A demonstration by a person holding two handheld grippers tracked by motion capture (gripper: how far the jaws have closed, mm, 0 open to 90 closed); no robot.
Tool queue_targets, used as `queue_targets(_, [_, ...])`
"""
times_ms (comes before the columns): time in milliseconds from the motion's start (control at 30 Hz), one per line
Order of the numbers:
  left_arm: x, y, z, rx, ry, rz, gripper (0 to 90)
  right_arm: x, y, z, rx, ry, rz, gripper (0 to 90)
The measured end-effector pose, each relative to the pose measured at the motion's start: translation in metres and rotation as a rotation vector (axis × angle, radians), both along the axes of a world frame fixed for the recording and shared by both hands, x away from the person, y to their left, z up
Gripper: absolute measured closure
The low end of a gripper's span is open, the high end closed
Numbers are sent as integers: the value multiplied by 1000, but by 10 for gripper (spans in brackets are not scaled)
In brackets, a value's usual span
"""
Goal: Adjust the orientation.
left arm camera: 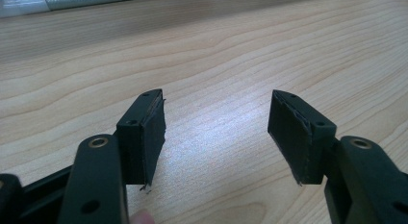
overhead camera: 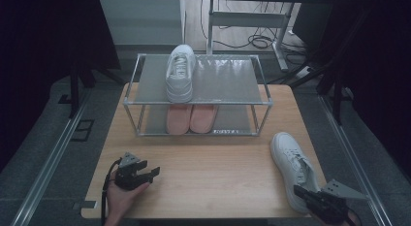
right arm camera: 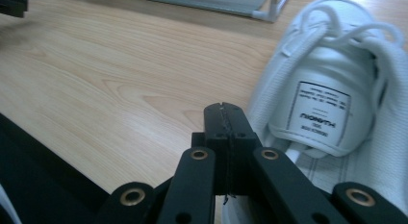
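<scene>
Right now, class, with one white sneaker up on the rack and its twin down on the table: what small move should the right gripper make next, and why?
Probably open the jaws. The right gripper is shut, pads together, at the heel of the white sneaker lying on the table. To lift it beside its twin on the rack, the jaws must first part around the collar.

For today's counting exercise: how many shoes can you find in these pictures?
4. One white shoe on the rack's top shelf, two pink shoes side by side on its lower shelf, one white shoe on the table at right.

table [overhead camera: 203,177]: matt wood grain | shoe [overhead camera: 292,165]: white leather | rack [overhead camera: 264,97]: metal tube
</scene>
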State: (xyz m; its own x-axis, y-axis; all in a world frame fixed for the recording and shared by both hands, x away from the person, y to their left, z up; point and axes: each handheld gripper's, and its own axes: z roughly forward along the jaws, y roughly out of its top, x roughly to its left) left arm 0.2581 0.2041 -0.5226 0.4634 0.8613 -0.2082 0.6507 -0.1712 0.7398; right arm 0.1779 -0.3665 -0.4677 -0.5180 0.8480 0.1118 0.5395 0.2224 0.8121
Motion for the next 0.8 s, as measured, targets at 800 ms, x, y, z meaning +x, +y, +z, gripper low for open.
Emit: queue_targets(800, [1,0,-2,0,6,4,387,7,-42,6,21,-15,-71,900])
